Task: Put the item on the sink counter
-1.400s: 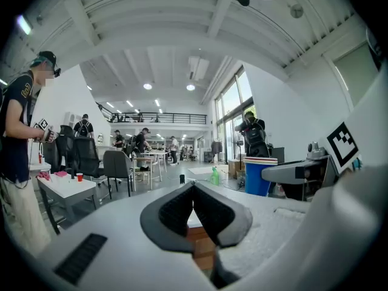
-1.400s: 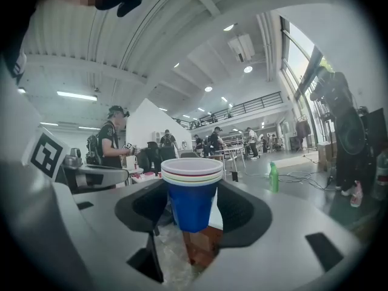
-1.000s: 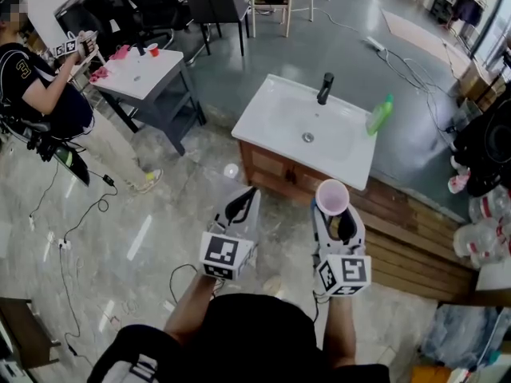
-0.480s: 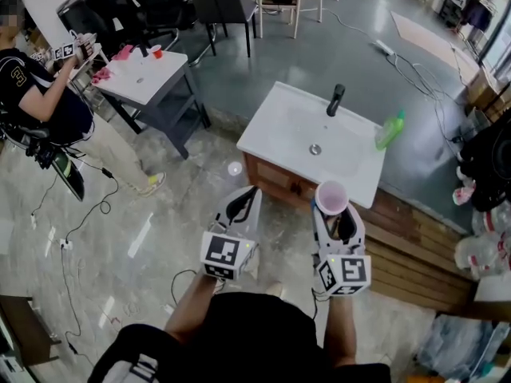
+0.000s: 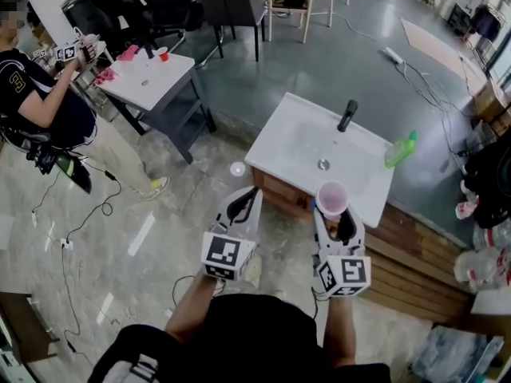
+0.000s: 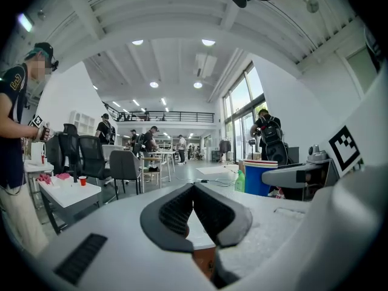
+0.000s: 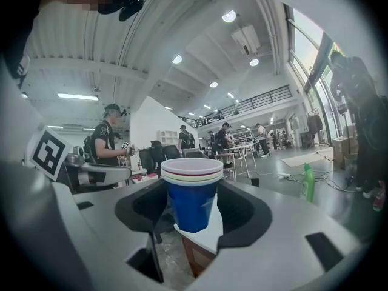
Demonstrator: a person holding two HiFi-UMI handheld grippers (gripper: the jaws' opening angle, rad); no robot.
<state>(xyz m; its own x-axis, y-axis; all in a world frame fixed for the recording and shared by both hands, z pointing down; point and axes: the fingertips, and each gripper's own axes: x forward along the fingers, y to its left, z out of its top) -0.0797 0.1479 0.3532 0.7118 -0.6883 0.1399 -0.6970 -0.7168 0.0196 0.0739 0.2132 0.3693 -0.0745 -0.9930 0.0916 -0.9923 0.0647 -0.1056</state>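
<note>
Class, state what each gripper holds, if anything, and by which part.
The right gripper holds an upright stack of nested cups by the blue outer cup's side wall, below the rims. The left gripper, jaws together, holds nothing.

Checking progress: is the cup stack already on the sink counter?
No, the cup stack is clamped upright between the jaws of the right gripper, not resting on the sink counter.

The blue plastic cup stack [image 7: 193, 202] is smooth and glossy; the white sink bench [image 5: 281, 138] gleams above its matt wooden cabinet [image 5: 275, 188].
</note>
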